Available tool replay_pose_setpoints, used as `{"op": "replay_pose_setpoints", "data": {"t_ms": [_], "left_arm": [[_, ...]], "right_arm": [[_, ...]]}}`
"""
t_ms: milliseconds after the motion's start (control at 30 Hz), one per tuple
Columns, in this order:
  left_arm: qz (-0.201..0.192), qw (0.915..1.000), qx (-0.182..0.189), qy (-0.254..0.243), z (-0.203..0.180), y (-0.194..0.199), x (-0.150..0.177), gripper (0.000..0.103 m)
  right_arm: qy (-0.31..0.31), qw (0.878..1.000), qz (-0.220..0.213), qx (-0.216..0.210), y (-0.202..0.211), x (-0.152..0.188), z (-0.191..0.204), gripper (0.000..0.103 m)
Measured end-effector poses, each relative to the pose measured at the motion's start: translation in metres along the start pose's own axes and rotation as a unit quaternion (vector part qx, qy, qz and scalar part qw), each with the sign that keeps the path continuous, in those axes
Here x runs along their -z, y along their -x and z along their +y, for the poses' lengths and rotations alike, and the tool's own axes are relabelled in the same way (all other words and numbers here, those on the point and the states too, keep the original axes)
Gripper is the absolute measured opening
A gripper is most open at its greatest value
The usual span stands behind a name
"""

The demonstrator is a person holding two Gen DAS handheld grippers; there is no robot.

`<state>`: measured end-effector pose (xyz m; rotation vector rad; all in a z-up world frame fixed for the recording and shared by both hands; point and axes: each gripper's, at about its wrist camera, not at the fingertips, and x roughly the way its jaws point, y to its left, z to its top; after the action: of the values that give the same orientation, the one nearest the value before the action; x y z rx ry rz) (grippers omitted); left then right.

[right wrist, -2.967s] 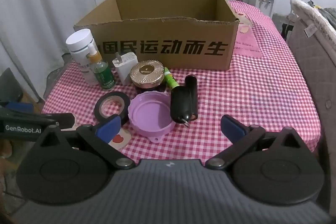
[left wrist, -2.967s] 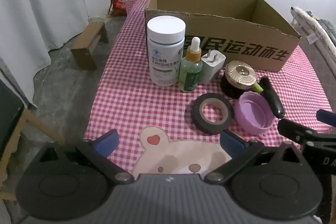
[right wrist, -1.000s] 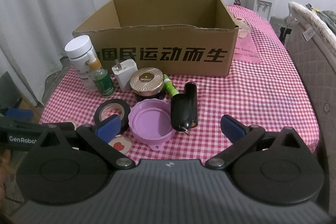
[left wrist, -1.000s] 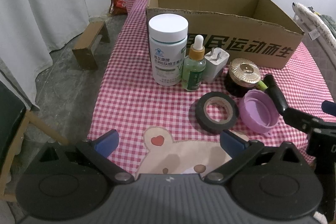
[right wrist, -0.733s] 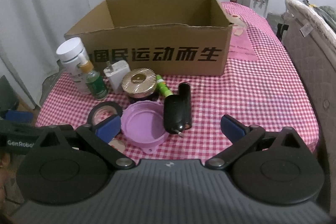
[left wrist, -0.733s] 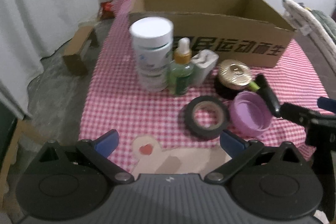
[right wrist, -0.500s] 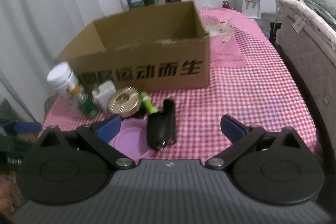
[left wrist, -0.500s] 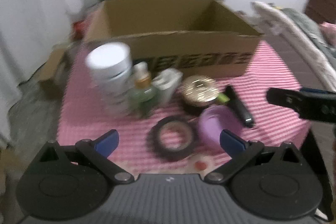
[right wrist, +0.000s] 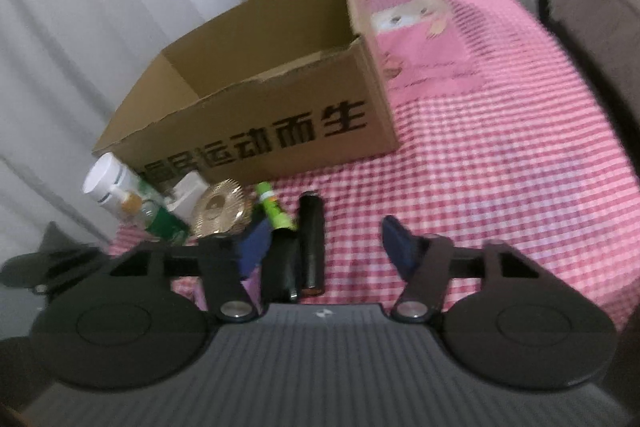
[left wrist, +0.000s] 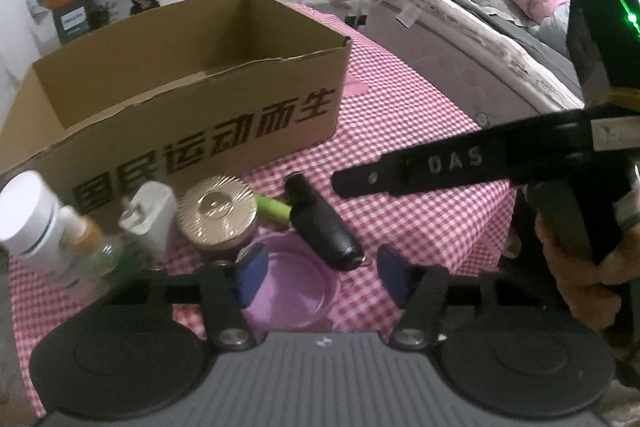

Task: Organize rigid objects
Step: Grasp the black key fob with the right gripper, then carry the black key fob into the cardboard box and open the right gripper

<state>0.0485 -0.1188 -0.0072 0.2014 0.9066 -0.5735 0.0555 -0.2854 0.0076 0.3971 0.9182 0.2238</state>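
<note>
Both grippers' jaws have just been closing to half-open, gripping nothing: the left gripper [left wrist: 320, 273] frames the purple lid [left wrist: 290, 291] and the right gripper [right wrist: 320, 241] the black case [right wrist: 298, 247], at six o'clock of the cardboard box [left wrist: 200, 107] awaiting them.

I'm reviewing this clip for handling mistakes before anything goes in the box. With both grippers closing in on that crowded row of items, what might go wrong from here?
1. The left gripper, its jaws just narrowed and empty, hovers over the purple lid, which lies against the black case; a grab may shove the case.
2. The right gripper straddles the black case and green tube, so it may catch both.
3. Both grippers work close together and may collide.
</note>
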Motion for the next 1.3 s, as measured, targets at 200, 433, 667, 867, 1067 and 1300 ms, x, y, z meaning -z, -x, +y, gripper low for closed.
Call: {"op": "replay_pose_setpoints", "data": {"t_ms": [200,433,667,867,1067,1300], "left_arm": [[0.030,0.9994,0.019,-0.001,0.000,-0.020,-0.009,0.043],[0.058,0.9979,0.029,0.004,0.004,-0.040,-0.014,0.043],[0.067,0.9973,0.028,0.010,0.010,-0.048,-0.019,0.036],[0.061,0.9978,0.026,0.000,0.011,-0.047,-0.022,0.035],[0.063,0.9978,0.019,-0.007,0.010,-0.050,-0.026,0.034],[0.041,0.9989,0.013,-0.019,0.008,-0.039,-0.028,0.033]], "right_arm": [[-0.041,0.996,0.047,-0.057,-0.015,0.004,-0.009,0.034],[-0.082,0.989,0.075,-0.097,-0.031,0.007,-0.020,0.020],[-0.106,0.983,0.080,-0.124,-0.034,0.004,-0.031,0.019],[-0.119,0.980,0.075,-0.142,-0.036,0.003,-0.039,0.019],[-0.131,0.978,0.066,-0.150,-0.041,0.000,-0.045,0.017],[-0.126,0.979,0.057,-0.149,-0.039,-0.003,-0.038,0.015]]}}
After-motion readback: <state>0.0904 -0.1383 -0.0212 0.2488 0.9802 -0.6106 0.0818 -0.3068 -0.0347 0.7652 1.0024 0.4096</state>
